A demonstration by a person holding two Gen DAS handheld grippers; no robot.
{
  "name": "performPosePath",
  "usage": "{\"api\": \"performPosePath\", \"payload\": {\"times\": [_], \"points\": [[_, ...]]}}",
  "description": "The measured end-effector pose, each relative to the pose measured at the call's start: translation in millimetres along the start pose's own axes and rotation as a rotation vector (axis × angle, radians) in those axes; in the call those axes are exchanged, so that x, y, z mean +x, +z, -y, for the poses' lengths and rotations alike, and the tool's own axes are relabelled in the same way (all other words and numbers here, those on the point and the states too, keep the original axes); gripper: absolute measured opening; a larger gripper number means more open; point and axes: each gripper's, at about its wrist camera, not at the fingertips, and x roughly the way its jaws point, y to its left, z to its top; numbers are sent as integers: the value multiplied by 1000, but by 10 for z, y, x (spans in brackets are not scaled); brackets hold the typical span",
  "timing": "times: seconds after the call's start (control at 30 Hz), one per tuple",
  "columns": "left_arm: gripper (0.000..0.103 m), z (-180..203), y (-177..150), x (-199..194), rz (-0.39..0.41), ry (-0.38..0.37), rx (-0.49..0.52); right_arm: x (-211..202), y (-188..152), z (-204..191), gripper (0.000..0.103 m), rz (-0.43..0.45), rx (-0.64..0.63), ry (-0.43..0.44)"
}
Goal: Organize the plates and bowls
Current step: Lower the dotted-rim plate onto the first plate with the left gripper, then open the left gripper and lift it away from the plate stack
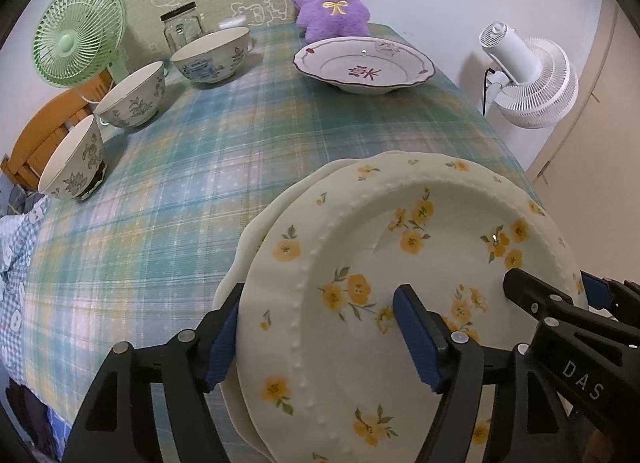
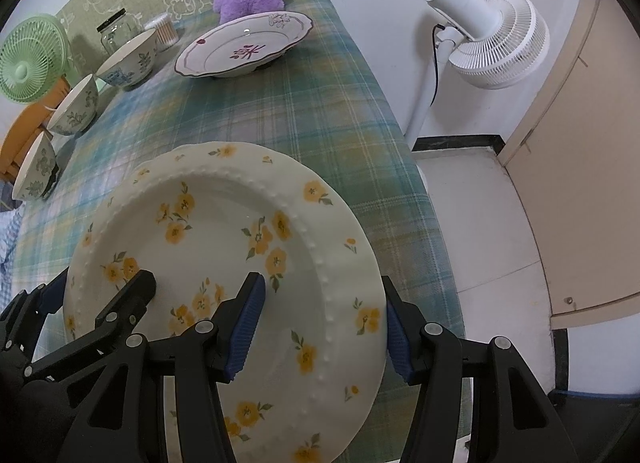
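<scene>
Left gripper (image 1: 320, 337) wide, straddling near-left rim of yellow-flowered plate (image 1: 400, 263); only left view shows second plate (image 1: 256, 223) beneath. Right gripper (image 2: 324, 327) straddles right rim, grip unclear

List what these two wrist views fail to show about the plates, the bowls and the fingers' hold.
- Lower plate: left wrist view shows only an edge sliver; the yellow-flowered plate covers it.
- Flowered plate's near edge: cut off by the frame and the black gripper bodies in both views.
- Nearest bowl: right wrist view's rim distorts it.
- Fingers' contact with the plate: not discernible.
</scene>
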Motion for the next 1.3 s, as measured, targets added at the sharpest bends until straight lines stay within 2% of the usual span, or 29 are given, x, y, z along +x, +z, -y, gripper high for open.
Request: {"api": "performPosePath", "payload": {"times": [0.37, 1.0, 1.03, 1.1, 1.13, 1.2, 1.3], "points": [[76, 22, 16, -3, -24, 29, 10, 2, 1, -24, 58, -2, -24, -2], [88, 111, 104, 68, -88, 87, -20, -32, 3, 49, 47, -8, -34, 13], [89, 120, 106, 69, -92, 99, -19, -36, 3, 48, 47, -7, -37, 15], [90, 214, 95, 74, -94, 197, 43, -78, 14, 14, 43, 12, -58, 22], [90, 221, 84, 74, -88, 210, 50, -80, 20, -6, 43, 12, -72, 10], [90, 164, 66, 93, -105, 167, 16, -45, 25, 40, 43, -2, -46, 28], [90, 122, 70, 85, -113, 160, 3, -42, 31, 27, 43, -4, -47, 25]]}}
